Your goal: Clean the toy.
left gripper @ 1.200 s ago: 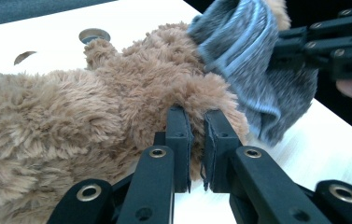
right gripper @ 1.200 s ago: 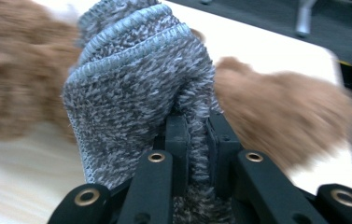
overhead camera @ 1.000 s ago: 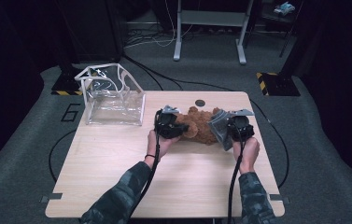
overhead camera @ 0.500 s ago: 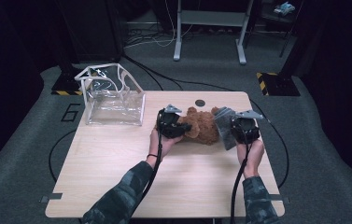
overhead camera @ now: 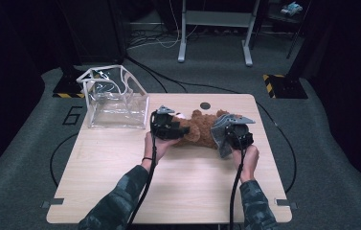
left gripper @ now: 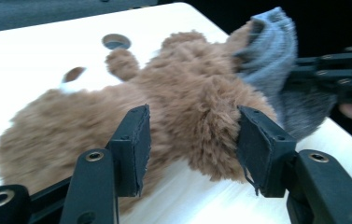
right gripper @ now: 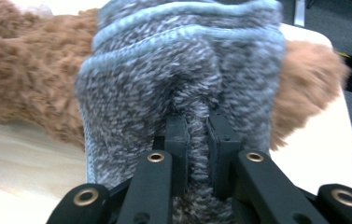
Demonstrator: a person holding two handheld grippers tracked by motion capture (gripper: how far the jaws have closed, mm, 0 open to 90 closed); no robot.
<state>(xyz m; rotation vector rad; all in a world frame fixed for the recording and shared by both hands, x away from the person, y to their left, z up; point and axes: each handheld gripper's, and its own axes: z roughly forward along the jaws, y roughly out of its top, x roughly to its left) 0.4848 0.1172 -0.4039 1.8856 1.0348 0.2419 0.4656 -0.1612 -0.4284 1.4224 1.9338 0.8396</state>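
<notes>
A brown plush bear (overhead camera: 199,128) lies on its side across the middle of the wooden table (overhead camera: 178,191). My left gripper (overhead camera: 180,130) is at its left end. In the left gripper view the jaws have just been opening, and my left gripper (left gripper: 192,149) now stands open with a furry limb of the bear (left gripper: 206,135) loose between the pads. A grey knitted garment (overhead camera: 222,132) covers the bear's right end. My right gripper (right gripper: 197,135) is shut on a fold of the grey garment (right gripper: 178,60), and brown fur (right gripper: 29,79) shows on both sides of it.
A clear plastic bag (overhead camera: 116,100) with white edging stands open at the table's back left corner. A round cable hole (overhead camera: 205,105) lies just behind the bear. Both forearms come in from the near edge, trailing black cables.
The right hand and the grey garment have shifted slightly left toward the bear. The left hand has stayed at the bear's left end.
</notes>
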